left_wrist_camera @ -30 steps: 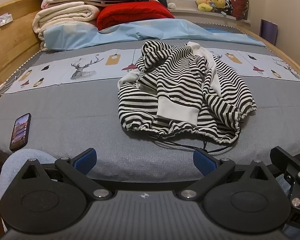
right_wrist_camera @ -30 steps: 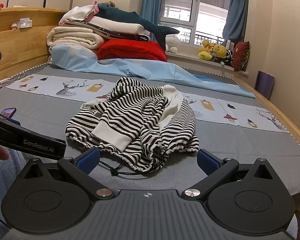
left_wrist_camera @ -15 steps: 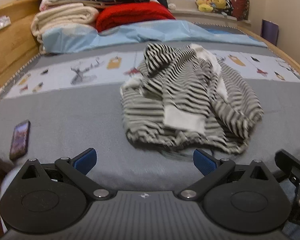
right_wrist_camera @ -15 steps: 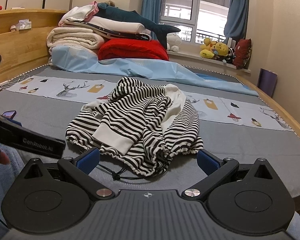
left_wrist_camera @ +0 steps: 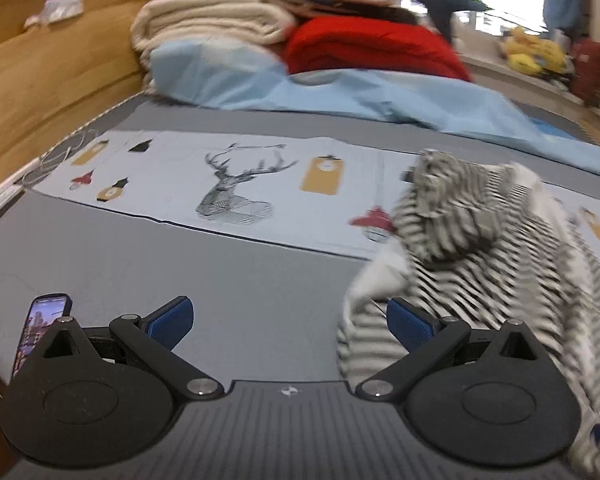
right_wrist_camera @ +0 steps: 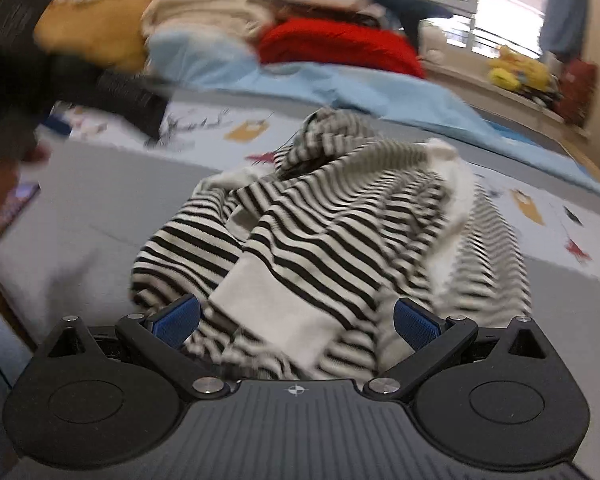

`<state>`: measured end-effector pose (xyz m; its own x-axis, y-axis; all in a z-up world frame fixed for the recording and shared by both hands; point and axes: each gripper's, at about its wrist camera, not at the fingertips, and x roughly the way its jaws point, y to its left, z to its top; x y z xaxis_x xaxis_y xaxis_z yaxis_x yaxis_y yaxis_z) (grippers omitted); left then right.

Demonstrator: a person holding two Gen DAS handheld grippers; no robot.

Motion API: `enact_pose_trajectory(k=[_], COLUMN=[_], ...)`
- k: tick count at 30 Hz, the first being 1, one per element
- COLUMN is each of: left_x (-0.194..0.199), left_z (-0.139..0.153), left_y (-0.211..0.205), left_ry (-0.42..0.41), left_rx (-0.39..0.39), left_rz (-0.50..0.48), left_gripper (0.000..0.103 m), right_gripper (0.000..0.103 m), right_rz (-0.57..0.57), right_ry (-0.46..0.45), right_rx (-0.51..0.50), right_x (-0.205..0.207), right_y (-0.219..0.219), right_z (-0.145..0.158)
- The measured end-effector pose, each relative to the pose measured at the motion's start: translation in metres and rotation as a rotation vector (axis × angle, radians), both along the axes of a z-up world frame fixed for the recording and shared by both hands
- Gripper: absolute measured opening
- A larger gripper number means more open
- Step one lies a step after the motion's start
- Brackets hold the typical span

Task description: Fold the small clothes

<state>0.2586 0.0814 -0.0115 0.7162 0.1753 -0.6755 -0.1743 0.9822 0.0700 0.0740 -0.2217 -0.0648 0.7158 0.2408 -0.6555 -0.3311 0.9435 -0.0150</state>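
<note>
Crumpled black-and-white striped fabric garment [right_wrist_camera: 340,232] lies on the grey bedsheet [left_wrist_camera: 180,272], filling the centre of the right wrist view between the wide-open, empty right gripper [right_wrist_camera: 296,320], and sitting right of the wide-open, empty left gripper [left_wrist_camera: 290,320].

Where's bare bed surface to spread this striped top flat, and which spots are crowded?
Free: the grey bedspread between the phone at the near left edge and the striped top, bordered behind by the printed deer strip. Crowded: the head end, with folded blankets, a red cushion and blue sheet. A white cable lies by the wooden side.
</note>
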Motion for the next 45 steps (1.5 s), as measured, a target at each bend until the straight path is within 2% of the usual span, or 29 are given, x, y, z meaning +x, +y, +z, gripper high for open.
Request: enact_pose_trajectory(k=[2,3,4,5,6,7,8,9,11,14,15,18,19,21,23,24,26,27,28,29,30,31,32,36,40,43,45], left_x=[0.021,0.026,0.038,0.045,0.049,0.05,0.049,0.049,0.051,0.05,0.051,0.051,0.051,0.053,0.054,0.054,0.056,0.056,0.057,0.057,0.058,0.059,0.059,0.054,0.048,0.05,0.06], left_z=[-0.018,-0.025,-0.031,-0.032,-0.031,-0.029,-0.028,-0.026,-0.028,-0.034,-0.036,-0.039,-0.039,-0.039,-0.041,-0.042,-0.044,-0.044,-0.044,-0.044,-0.045,-0.045,-0.045,-0.044,-0.047,-0.055,-0.062], left_y=[0.007,0.009,0.011,0.014,0.017,0.018,0.016,0.013,0.007,-0.002,-0.004,-0.013,-0.014,-0.015,-0.015,-0.016,-0.016,-0.016,-0.016,-0.017,-0.019,-0.021,-0.025,-0.049,-0.083,-0.113,-0.142], left_ry=[0.005,0.032,0.1,0.135,0.129,0.105,0.087,0.07,0.079,0.107,0.116,0.112,0.107,0.101,0.109,0.116,0.12,0.119,0.12,0.121,0.121,0.122,0.121,0.095,0.089,0.103,0.117], left_rx=[0.047,0.073,0.082,0.056,0.016,0.003,0.017,0.053,0.099,0.095,0.09,0.121,0.132,0.131,0.125,0.123,0.123,0.121,0.115,0.107,0.091,0.078,0.061,0.016,-0.061,-0.089,-0.058], left_rz=[0.029,0.045,0.068,0.066,0.046,0.038,0.038,0.033,0.019,0.002,-0.01,-0.018,-0.014,-0.006,-0.006,-0.011,-0.014,-0.012,-0.011,-0.012,-0.016,-0.022,-0.036,-0.122,-0.243,-0.327,-0.368], left_gripper=[0.103,0.103,0.103,0.103,0.103,0.103,0.103,0.103,0.103,0.103,0.103,0.103,0.103,0.103,0.103,0.103,0.103,0.103,0.103,0.103,0.103,0.103,0.103,0.103,0.103,0.103,0.103], right_gripper=[0.102,0.102,0.099,0.078,0.067,0.042,0.009,0.01,0.01,0.009,0.009,0.009,0.009,0.009,0.009,0.009,0.01,0.017,0.036,0.072,0.082,0.085,0.085,0.087,0.087,0.087,0.087], right_rz=[0.046,0.053,0.067,0.085,0.108,0.132,0.142,0.154,0.164,0.085,0.051,0.008,-0.017,-0.075,-0.228,-0.362,-0.717,-0.889,-0.99,-1.072,-1.072,-1.017,-0.937,-0.706,-0.572,-0.454,-0.333], right_ry=[0.037,0.058,0.083,0.117,0.142,0.134,0.117,0.117,0.098,0.029,0.037,0.163,0.163,0.096,0.012,-0.036,-0.16,-0.215,-0.246,-0.246,-0.243,-0.267,-0.271,-0.157,-0.089,-0.04,0.006], right_rx=[-0.032,-0.044,-0.061,-0.092,-0.114,-0.093,-0.079,-0.076,-0.003,0.042,0.068,0.195,0.192,0.111,-0.01,-0.102,-0.324,-0.374,-0.364,-0.298,-0.22,-0.132,-0.061,0.099,0.286,0.308,0.287], right_x=[0.029,0.04,0.051,0.061,0.067,0.069,0.069,0.072,0.083,0.109,0.122,0.148,0.149,0.151,0.165,0.178,0.197,0.199,0.198,0.19,0.18,0.166,0.151,0.103,0.062,0.059,0.066], right_y=[0.021,0.028,0.034,0.041,0.045,0.042,0.039,0.033,0.009,-0.04,-0.064,-0.121,-0.132,-0.155,-0.193,-0.222,-0.285,-0.316,-0.333,-0.35,-0.354,-0.35,-0.338,-0.263,-0.187,-0.149,-0.133], right_z=[-0.019,-0.028,-0.039,-0.05,-0.056,-0.052,-0.044,-0.033,0.001,0.052,0.067,0.086,0.091,0.102,0.116,0.12,0.129,0.135,0.139,0.144,0.145,0.142,0.135,0.078,0.022,0.003,0.003])
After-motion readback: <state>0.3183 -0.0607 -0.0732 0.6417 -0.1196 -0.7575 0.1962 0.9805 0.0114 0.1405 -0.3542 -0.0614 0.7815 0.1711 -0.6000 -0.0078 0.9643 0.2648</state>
